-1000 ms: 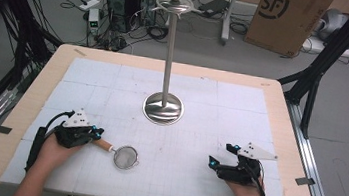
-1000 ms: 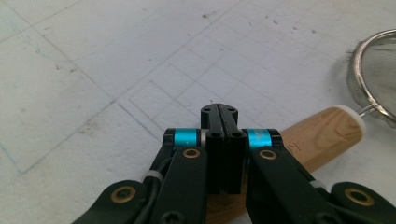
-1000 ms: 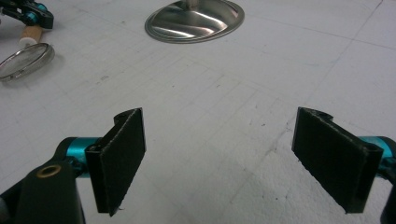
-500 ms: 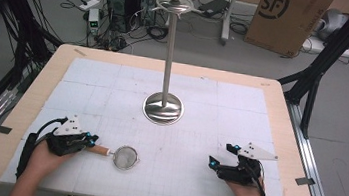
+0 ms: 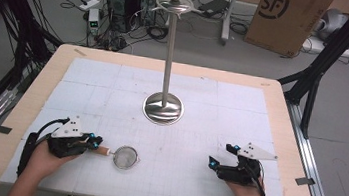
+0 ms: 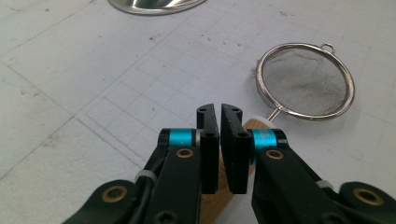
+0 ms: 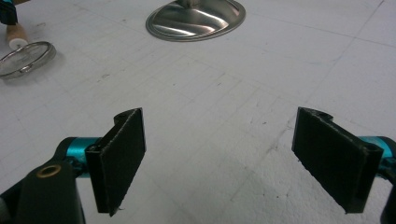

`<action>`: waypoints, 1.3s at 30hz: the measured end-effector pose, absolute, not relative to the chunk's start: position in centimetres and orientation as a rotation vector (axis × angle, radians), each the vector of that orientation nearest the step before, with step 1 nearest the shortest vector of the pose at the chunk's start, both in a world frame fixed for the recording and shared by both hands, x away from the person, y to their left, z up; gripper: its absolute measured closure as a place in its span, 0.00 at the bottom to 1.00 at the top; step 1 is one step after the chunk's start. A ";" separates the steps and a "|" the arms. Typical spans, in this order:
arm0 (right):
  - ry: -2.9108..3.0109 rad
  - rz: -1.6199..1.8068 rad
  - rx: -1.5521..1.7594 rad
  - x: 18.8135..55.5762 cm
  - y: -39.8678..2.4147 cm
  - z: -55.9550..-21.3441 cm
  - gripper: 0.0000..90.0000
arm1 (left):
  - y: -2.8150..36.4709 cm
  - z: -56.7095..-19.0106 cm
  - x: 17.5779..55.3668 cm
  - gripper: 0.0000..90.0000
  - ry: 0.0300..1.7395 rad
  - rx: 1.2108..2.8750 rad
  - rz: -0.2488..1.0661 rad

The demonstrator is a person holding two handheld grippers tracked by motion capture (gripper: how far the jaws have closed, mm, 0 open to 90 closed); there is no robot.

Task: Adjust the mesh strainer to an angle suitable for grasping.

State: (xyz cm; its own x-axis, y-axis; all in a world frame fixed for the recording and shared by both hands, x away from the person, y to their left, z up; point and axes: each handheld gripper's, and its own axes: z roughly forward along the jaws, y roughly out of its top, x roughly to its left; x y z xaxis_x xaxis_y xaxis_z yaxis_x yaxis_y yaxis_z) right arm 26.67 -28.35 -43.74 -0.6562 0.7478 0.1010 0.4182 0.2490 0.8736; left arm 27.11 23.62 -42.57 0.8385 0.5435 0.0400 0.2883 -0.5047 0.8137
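left gripper [image 5: 96, 144]: sits near-left of the steel stand [image 5: 170, 52], right over the strainer's wooden handle [image 6: 254, 125]. The jaws are barely parted, just a thin slit, and they've just been opening. Nothing is between the pads. From the left gripper view the handle lies under them, not in them.

strainer [image 5: 126, 157]: small round mesh one, lying flat on the white mat in front of the stand's base and a bit left of it. Its handle points away from the stand toward my left gripper, and the little hanging loop on the rim faces the other way.

step in hand: looks to me like the grab on that handle is only being lined up, with no hold yet.

next move: I'd guess the jaws need to open more, drop down around the wood and squeeze. After that comes the lift toward the stand's top ring.

right gripper [image 5: 220, 154]: parked near-right of the stand, jaws spread wide with only bare mat between them.

writing: the cardboard box [image 5: 288, 16] on the floor behind the stand, to its right, reads "SF" in big dark letters. I can't read anything else.
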 end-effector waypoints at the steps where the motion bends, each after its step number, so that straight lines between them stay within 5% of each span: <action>1: 2.191 1.370 1.072 26.7 -28.3 -43.7 0.18 | 23.7 -42.5 27.1 0.93 0.598 2.132 0.363; 18: 2.193 1.370 1.083 26.6 -28.3 -43.7 0.18 | 23.4 -42.2 27.0 0.59 0.507 2.225 0.314; 32: 2.199 1.360 1.082 26.7 -28.2 -43.9 0.18 | 22.0 -43.8 27.9 0.54 0.496 2.329 0.276; 39: 2.204 1.354 1.082 26.7 -28.2 -43.9 0.18 | 21.5 -43.8 27.8 0.60 0.478 2.334 0.223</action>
